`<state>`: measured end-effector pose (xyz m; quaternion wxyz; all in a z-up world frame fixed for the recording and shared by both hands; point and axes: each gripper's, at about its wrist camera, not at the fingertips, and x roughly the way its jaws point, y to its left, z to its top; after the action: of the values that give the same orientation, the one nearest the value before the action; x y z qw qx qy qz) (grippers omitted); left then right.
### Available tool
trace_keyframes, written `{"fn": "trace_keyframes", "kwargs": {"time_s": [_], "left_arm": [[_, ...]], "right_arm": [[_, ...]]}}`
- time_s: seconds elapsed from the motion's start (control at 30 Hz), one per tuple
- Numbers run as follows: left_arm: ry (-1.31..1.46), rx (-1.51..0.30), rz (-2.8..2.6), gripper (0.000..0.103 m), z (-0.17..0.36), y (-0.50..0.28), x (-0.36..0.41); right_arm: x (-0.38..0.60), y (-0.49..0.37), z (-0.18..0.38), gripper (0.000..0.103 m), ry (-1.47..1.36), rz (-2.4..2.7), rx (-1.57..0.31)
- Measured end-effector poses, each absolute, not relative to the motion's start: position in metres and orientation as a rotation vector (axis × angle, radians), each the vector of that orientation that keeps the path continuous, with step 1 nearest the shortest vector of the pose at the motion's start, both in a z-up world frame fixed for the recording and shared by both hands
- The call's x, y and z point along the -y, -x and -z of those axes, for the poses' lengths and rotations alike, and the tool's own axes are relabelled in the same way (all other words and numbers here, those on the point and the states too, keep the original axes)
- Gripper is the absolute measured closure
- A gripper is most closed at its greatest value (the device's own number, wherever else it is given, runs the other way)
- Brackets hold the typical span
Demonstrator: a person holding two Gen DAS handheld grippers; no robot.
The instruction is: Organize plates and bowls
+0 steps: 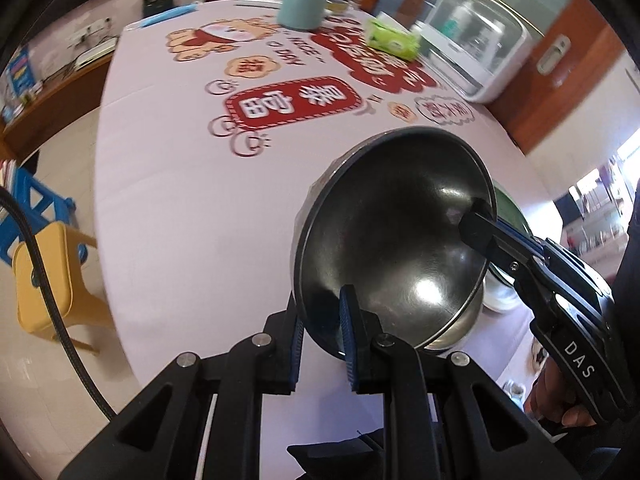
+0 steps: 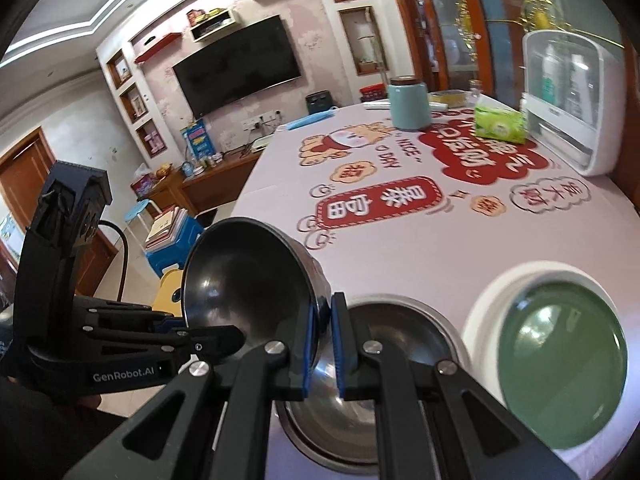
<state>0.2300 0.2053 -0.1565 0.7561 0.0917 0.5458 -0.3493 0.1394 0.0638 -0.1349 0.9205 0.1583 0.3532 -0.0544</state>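
A steel bowl [image 1: 400,216] [image 2: 244,272] hangs tilted above the near edge of the pink table [image 1: 200,220], its inside turned toward the left wrist camera. My left gripper [image 1: 320,308] [image 2: 228,334] is shut on its near rim. My right gripper [image 2: 322,320] [image 1: 476,220] is shut on the opposite rim. Below the held bowl, a second steel bowl [image 2: 404,340] [image 1: 464,328] sits upright on the table. To its right, a green plate [image 2: 560,368] lies on a white plate [image 2: 484,304].
At the table's far side stand a teal canister [image 2: 410,104], a green tissue pack [image 2: 500,122] and a white cabinet [image 2: 572,100]. A yellow chair [image 1: 44,280] and a blue stool [image 1: 28,200] stand on the floor left of the table.
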Motion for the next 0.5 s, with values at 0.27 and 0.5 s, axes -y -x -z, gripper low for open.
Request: {"fn": "trace_keyframes", "kwargs": {"time_s": [0.27,0.5], "left_arm": [[-0.309,-1.219,0.845,0.088,0.165,-0.213,-0.173],[-0.403,-1.228,0.885,0.087,0.173,-0.206,-0.153]], "right_arm": [[-0.045,-0.117,0.145,0.094,-0.353,0.176,-0.763],[-0.033,-0.110,0.154,0.094,-0.374,0.207,-0.794]]}}
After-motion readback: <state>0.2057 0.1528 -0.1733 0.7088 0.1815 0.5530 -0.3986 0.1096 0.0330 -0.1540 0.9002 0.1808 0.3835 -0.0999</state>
